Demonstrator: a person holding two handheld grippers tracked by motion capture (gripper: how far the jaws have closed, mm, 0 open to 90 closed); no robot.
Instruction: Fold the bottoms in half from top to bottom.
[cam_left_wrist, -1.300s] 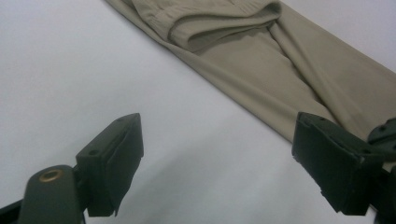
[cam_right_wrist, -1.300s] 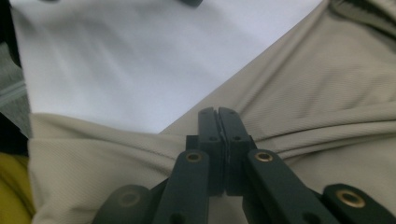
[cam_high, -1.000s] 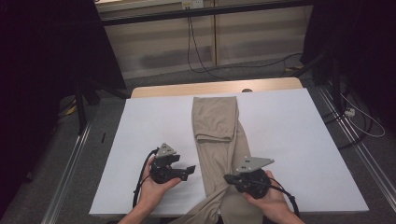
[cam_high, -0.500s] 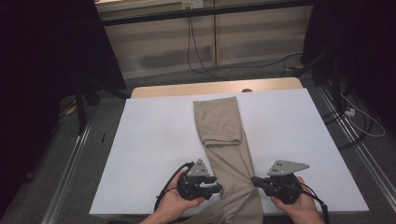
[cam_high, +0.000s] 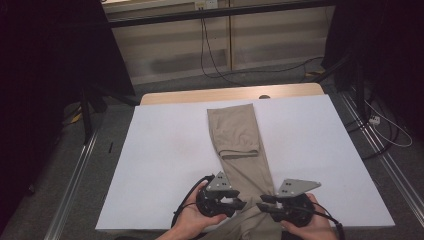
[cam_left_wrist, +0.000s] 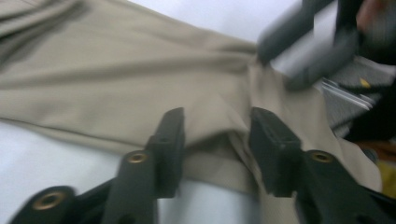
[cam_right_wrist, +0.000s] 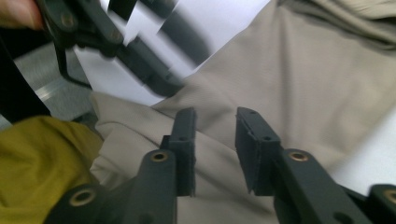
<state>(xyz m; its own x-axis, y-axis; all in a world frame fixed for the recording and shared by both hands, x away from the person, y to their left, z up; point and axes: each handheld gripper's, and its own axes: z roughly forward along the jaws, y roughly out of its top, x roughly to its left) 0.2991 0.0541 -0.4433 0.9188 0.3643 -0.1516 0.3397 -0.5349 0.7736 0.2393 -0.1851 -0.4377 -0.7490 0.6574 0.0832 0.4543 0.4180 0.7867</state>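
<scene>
While trousers (cam_high: 241, 145) lie flat, both tongs hover open nr hem.

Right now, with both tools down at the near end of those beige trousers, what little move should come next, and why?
Probably close the left tool on the fold of the beige trousers between its jaws. Both tools have just been opening: the left one straddles a raised fold, while the right tool stands open above the fabric at the near end, so neither grips the cloth yet.

Dim surroundings, blurred close-up views.
</scene>
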